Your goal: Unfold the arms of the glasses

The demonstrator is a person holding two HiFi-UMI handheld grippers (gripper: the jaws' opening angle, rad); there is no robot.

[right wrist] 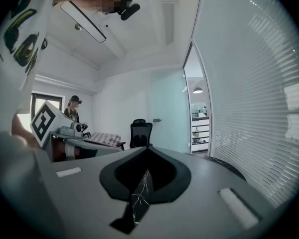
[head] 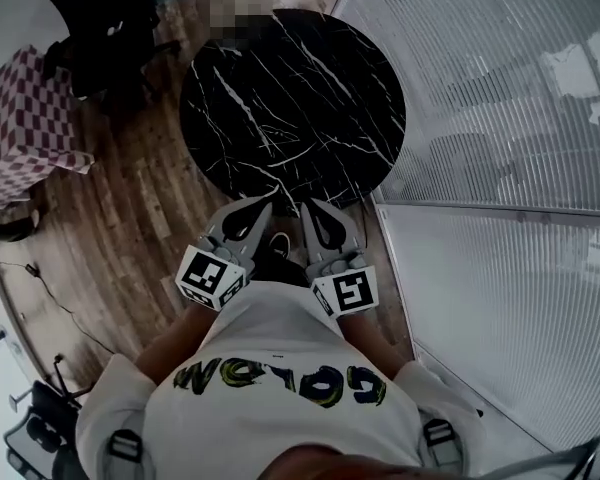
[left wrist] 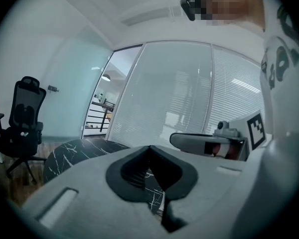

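A round black marble table (head: pixel 310 58) stands in front of me. On its middle lies a faint thin outline (head: pixel 280 135), too dim to tell as glasses. My left gripper (head: pixel 268 204) and right gripper (head: pixel 305 206) hang side by side over the table's near edge, both shut and empty. In the left gripper view the jaws (left wrist: pixel 149 147) meet with nothing between them, the table (left wrist: pixel 74 151) lies beyond, and the right gripper (left wrist: pixel 209 142) shows beside it. The right gripper view shows its jaws (right wrist: pixel 148 147) shut too, with the left gripper (right wrist: pixel 65 132) at its left.
A black office chair (head: pixel 100 18) and a checkered box (head: pixel 25 128) stand on the wooden floor at the left. A glass wall with blinds (head: pixel 500 118) runs along the right. Another person (right wrist: pixel 72 108) stands at the back of the room.
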